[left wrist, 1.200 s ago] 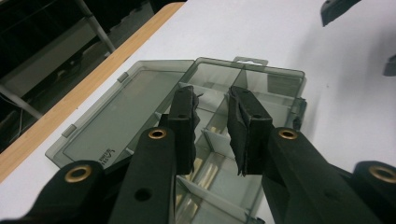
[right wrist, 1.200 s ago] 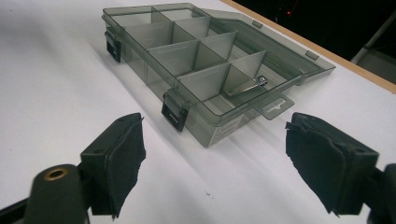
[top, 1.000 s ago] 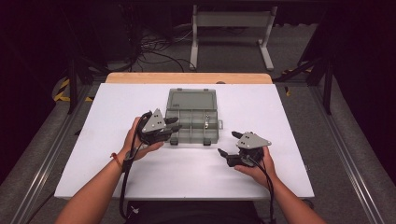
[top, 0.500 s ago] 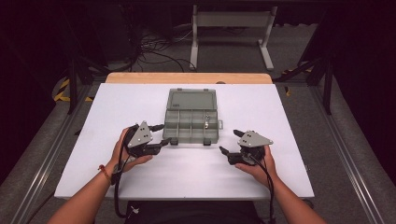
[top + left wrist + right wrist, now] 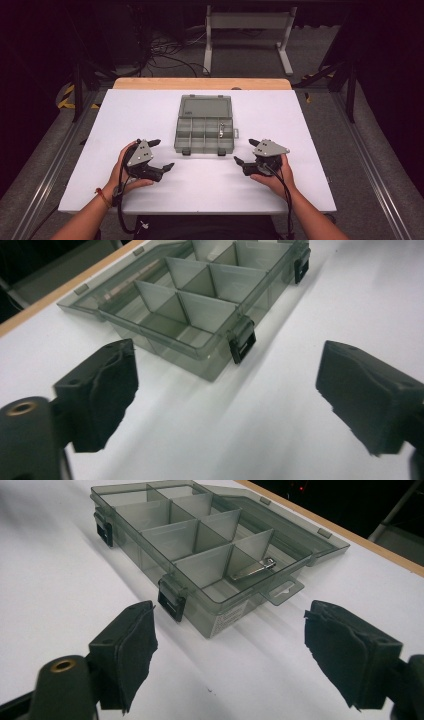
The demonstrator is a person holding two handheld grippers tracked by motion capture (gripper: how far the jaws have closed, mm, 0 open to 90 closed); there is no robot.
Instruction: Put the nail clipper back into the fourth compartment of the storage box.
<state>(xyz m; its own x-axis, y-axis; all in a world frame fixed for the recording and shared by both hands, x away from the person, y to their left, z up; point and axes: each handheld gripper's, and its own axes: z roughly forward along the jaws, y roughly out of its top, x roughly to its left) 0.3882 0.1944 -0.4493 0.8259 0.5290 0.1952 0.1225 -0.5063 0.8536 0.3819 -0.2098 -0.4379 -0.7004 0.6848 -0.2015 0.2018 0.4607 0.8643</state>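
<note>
A white surface (image 5: 300,125) is seen from above, with a wooden strip (image 5: 200,83) along its far edge. A grey see-through box (image 5: 204,135) is set near the middle of the surface, its lid (image 5: 205,107) laid fully open and flat on the far side. The box is divided into small compartments, and two black latches are seen on its near wall. A small metal clip (image 5: 253,569) is lying in one compartment at the box's right end, in the near row; the other compartments in sight are seen bare.

The left gripper (image 5: 159,154) is held in the person's left hand (image 5: 122,170) just off the near left corner of the box, apart from it. In the left gripper view its jaws are spread wide, with nothing between them but bare surface, and a latch (image 5: 242,343) of the box is seen beyond the gap.

The right gripper (image 5: 246,152) is held in the right hand (image 5: 274,176) just off the near right corner of the box, also apart from it. In the right gripper view its jaws are likewise spread wide and nothing is gripped.

A cable is seen trailing from each gripper toward the near edge.
</note>
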